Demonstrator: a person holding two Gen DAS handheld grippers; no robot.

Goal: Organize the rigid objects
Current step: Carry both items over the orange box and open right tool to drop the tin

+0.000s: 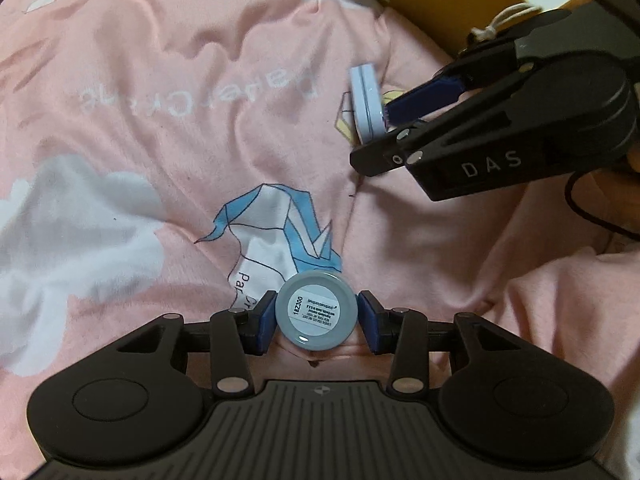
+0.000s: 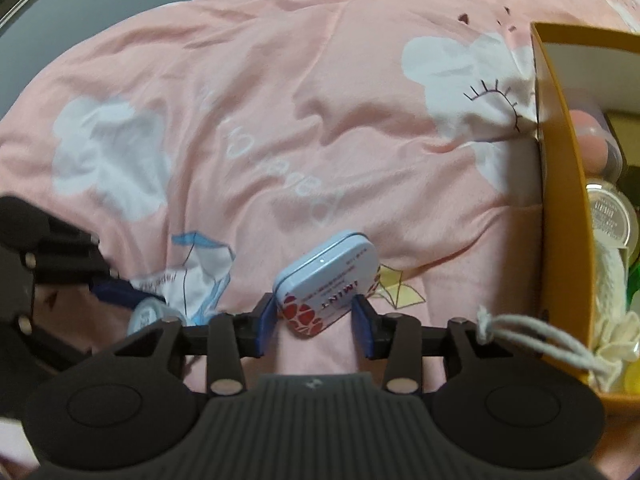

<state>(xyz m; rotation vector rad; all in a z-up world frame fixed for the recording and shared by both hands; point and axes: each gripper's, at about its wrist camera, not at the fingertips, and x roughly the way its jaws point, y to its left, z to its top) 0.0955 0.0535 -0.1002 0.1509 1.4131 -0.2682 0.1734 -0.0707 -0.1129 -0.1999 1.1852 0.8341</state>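
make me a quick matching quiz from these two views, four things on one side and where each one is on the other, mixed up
Things:
1. round grey jar with a white label
2. pale blue mint tin with red berries
3. mustard yellow cardboard box
4. blue origami crane print

Places:
A. on the pink blanket, beyond the jar
B. between the fingers of the right gripper
C. right edge of the right wrist view, holding small items
D. between the fingers of the left gripper

Pairs: 1-D, 2-B, 3-C, 4-A
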